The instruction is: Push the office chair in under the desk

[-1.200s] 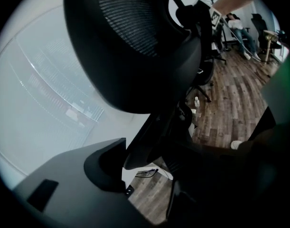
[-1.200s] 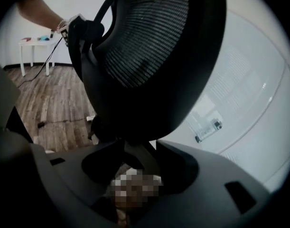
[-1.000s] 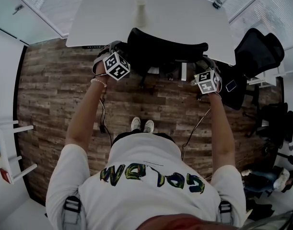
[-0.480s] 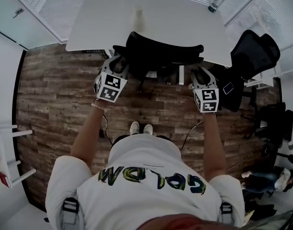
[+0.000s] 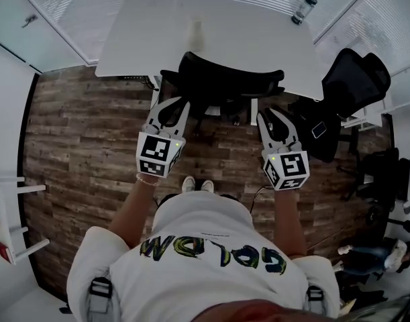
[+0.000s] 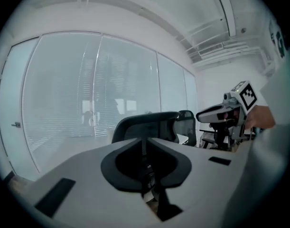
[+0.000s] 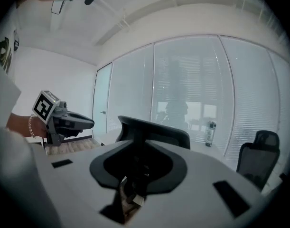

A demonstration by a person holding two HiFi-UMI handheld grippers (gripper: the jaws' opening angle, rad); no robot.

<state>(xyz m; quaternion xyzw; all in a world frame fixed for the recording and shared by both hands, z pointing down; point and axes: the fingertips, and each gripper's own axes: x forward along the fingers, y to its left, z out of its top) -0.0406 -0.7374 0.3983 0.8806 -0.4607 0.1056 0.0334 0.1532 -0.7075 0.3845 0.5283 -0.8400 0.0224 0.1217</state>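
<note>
1 office chair (image 5: 221, 82), 12 o'clock, backrest at desk (image 5: 258, 25) edge. Left gripper (image 5: 172, 106), right gripper (image 5: 270, 116): jaws closing, nothing between. 1 bottle (image 5: 300, 9), 1 o'clock: shown in head and right gripper views only; contents unreadable.

Matt finishes and wood grain
The desk (image 5: 245, 39) is seen smooth matt white, the office chair (image 5: 225, 82) matt black, the floor (image 5: 77, 133) weathered wood.

Head view is looking steeply down from above the person's shoulders, taking in the desk (image 5: 258, 25), floor (image 5: 77, 133) and office chair (image 5: 225, 79). Both gripper views are riding low and near, facing the windows (image 6: 88, 89). All three are sharing the chair.
</note>
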